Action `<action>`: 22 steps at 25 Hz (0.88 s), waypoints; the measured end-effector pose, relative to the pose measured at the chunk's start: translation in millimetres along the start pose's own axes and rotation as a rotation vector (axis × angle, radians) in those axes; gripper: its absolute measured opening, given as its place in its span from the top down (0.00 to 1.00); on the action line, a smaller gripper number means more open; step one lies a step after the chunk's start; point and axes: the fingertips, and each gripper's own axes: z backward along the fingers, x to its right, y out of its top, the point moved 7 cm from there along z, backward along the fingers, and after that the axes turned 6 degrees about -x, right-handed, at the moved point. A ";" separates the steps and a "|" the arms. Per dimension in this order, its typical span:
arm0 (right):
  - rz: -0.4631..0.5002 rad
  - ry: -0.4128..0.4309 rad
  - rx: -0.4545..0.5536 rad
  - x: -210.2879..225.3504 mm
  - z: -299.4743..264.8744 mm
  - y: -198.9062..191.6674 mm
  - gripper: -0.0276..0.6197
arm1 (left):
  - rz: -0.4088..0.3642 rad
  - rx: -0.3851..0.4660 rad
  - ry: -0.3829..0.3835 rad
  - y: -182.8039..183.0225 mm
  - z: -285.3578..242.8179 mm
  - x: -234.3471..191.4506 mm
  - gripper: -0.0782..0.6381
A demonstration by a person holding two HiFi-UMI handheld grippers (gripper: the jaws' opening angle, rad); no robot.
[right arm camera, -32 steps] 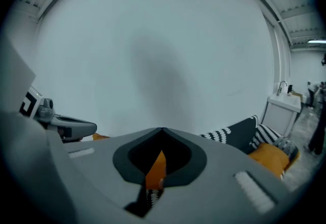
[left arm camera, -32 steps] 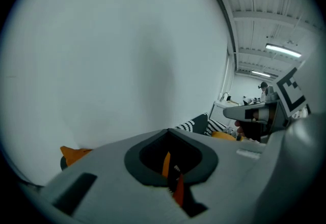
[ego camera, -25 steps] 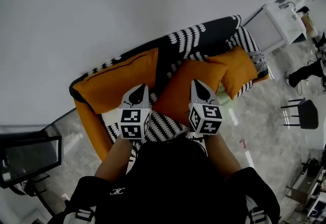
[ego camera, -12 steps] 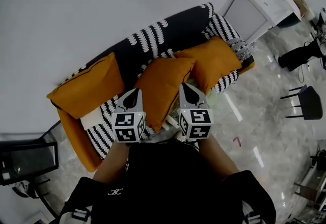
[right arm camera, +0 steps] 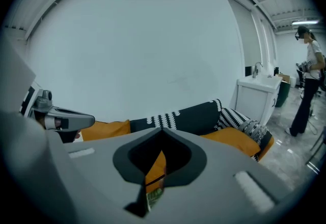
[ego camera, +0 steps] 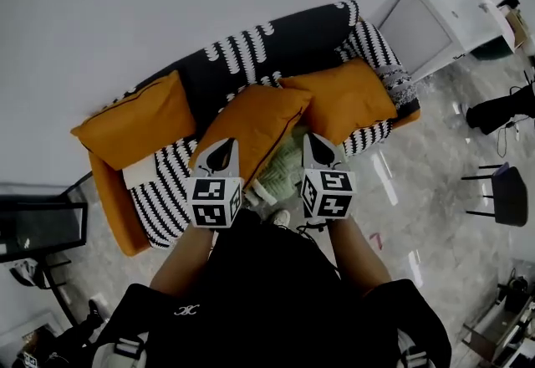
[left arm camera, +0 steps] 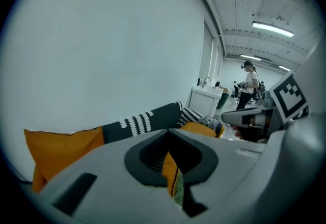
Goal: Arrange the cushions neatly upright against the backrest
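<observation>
A small sofa (ego camera: pixel 276 44) with a black-and-white cover carries three orange cushions. The left cushion (ego camera: pixel 134 128) leans at the orange armrest. Tilted across the seat, the middle cushion (ego camera: pixel 251 128) touches the right cushion (ego camera: pixel 347 99), which lies toward the far arm. My left gripper (ego camera: pixel 222 150) hovers shut and holding nothing at the middle cushion's near corner. The right gripper (ego camera: pixel 318 147) is shut and holds nothing, just off the seat's front edge. Between them shows a green patterned thing (ego camera: pixel 284 170). The left cushion (left arm camera: pixel 61 149) also shows in the left gripper view.
A white cabinet (ego camera: pixel 443 19) stands past the sofa's right end, and a black chair (ego camera: pixel 501 186) sits on the glossy floor at right. A dark table with a screen (ego camera: pixel 38 228) is at left. A person (right arm camera: pixel 308 80) stands beyond the cabinet.
Both grippers have drawn back from over the middle cushion to the sofa's front edge, staying shut. The head view has shifted, so the sofa sits higher and further left.
</observation>
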 end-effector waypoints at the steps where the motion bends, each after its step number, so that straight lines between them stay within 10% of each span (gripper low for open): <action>1: 0.000 0.003 -0.009 2.4 -3.5 -0.8 0.95 | 0.003 -0.007 0.001 -0.9 -2.0 0.1 0.88; 22: 0.216 0.004 -0.217 21.6 -167.5 56.2 0.95 | 0.206 -0.059 0.006 25.9 -97.9 -110.6 0.88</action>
